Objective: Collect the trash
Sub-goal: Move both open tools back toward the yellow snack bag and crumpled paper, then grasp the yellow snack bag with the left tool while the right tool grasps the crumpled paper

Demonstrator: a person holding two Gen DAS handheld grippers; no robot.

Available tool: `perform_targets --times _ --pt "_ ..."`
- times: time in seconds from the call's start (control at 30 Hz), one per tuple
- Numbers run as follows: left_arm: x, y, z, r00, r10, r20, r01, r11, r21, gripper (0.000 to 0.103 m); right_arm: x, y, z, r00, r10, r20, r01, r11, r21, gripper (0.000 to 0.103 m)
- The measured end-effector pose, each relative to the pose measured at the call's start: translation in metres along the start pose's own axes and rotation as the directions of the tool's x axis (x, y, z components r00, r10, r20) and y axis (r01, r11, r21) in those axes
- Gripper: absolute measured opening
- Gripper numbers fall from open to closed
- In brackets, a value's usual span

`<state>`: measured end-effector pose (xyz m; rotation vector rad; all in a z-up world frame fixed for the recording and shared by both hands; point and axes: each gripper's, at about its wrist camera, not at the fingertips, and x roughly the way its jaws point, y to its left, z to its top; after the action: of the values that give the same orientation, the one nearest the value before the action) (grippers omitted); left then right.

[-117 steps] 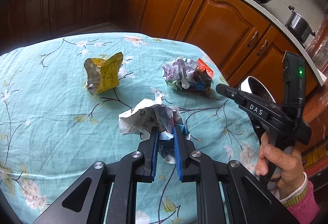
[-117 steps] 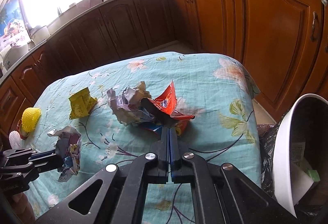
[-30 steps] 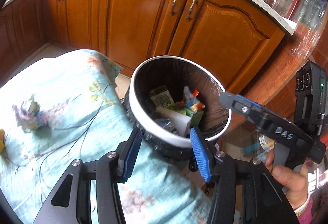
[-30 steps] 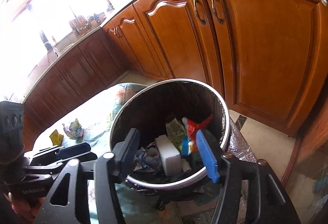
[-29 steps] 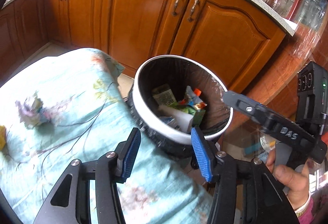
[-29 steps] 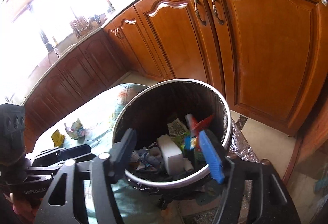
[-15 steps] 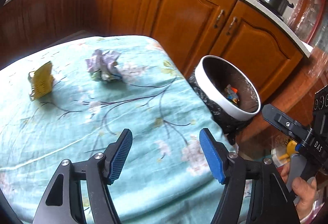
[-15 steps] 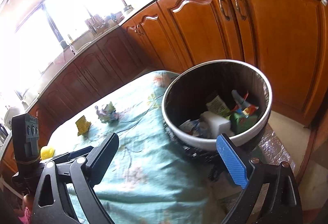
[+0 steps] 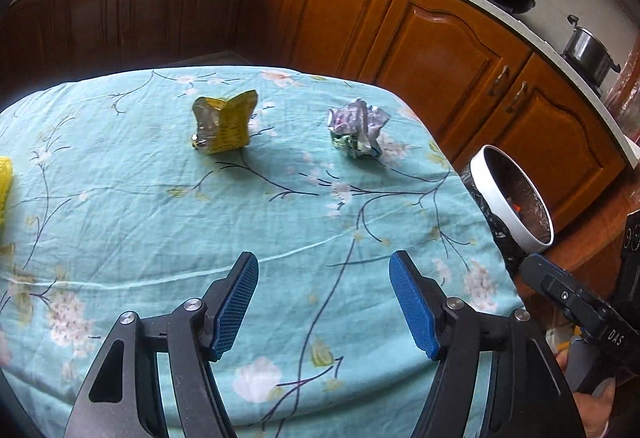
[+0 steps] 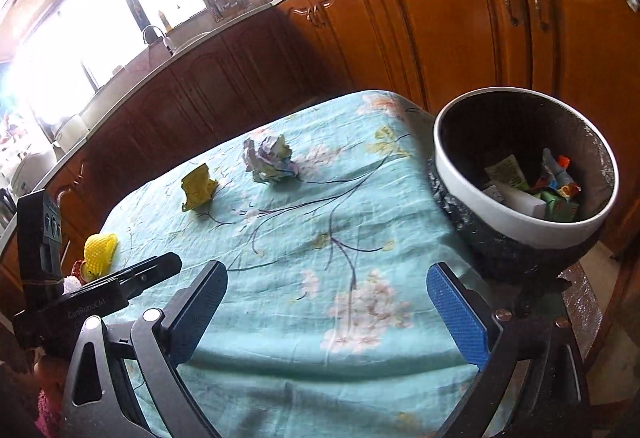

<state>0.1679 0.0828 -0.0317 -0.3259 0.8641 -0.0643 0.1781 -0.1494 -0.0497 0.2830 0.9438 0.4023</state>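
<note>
Desk (image 9: 160, 205): floral teal cloth, two scraps on it.
Bin (image 10: 472, 197): off the desk's 3 o'clock edge, wrappers inside.
Left tool (image 9: 324, 302): spread wide, holding nothing.
Right tool (image 10: 328, 306): spread wide, holding nothing.
Paper ball (image 9: 358, 133): 1 o'clock on the desk.
Yellow wrapper (image 9: 224, 123): 11 o'clock, well apart from the ball.

The near half of the counter (image 9: 160, 222) lies bare under both spread tongs. Toward its far edge stand a yellow wrapper (image 9: 224, 122) and a crumpled paper ball (image 9: 358, 133), well apart with a gap between them; the bin (image 10: 472, 181) crowds the right edge.
</note>
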Motion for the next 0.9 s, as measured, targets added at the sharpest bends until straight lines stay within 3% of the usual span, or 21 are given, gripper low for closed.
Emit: perform_targets --times 0.5,0.9 --pt "-0.002 0.048 0.011 0.999 0.04 0.002 -0.04 0.994 -0.1 0.071 0.044 0.034 0.013 0.999 0.019 -0.048 -0.023 0.996 -0.081 0.101" --pt "0.023 0.067 0.045 0.999 0.052 0.008 -0.051 0.991 -0.12 0.075 0.079 0.042 0.044 0.997 0.065 -0.047 -0.069 0.994 -0.084 0.101"
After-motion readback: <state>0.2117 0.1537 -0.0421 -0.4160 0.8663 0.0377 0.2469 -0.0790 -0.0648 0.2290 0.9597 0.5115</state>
